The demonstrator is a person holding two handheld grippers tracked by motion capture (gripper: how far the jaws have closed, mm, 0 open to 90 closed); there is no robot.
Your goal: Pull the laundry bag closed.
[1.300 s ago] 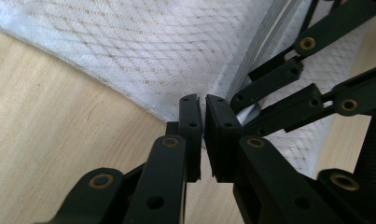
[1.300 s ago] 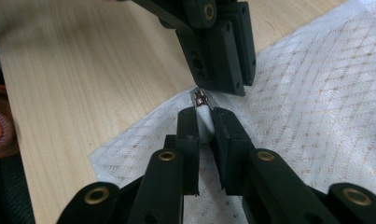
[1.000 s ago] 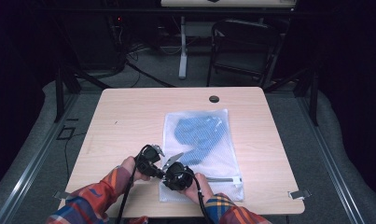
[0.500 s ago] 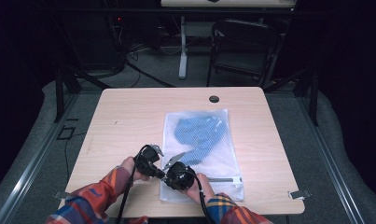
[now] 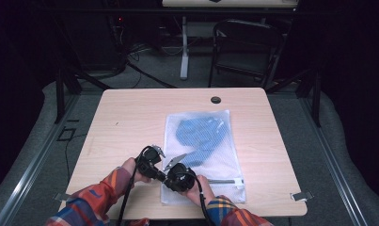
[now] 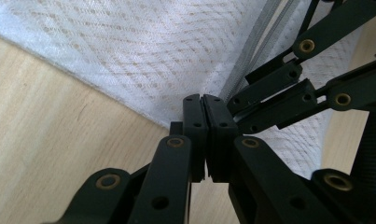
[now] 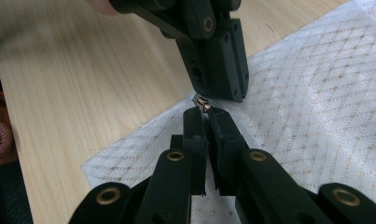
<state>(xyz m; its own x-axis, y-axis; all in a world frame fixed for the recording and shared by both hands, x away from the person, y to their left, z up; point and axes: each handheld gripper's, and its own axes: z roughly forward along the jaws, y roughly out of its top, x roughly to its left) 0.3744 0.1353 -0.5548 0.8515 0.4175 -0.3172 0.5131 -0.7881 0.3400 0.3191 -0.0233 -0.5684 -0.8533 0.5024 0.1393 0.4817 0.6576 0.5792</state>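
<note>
Down at the near edge of the table [image 5: 130, 117], both grippers meet over the mesh bag [image 5: 203, 155]: left gripper [image 6: 204, 100] clamped shut, right gripper [image 7: 205, 112] pinching the zipper pull [image 7: 203, 103].

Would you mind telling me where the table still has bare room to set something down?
The table is bare left of the mesh laundry bag, along the far edge around the cable hole, and in a strip to the bag's right. The near-left bag corner is crowded by the left gripper and right gripper.
</note>
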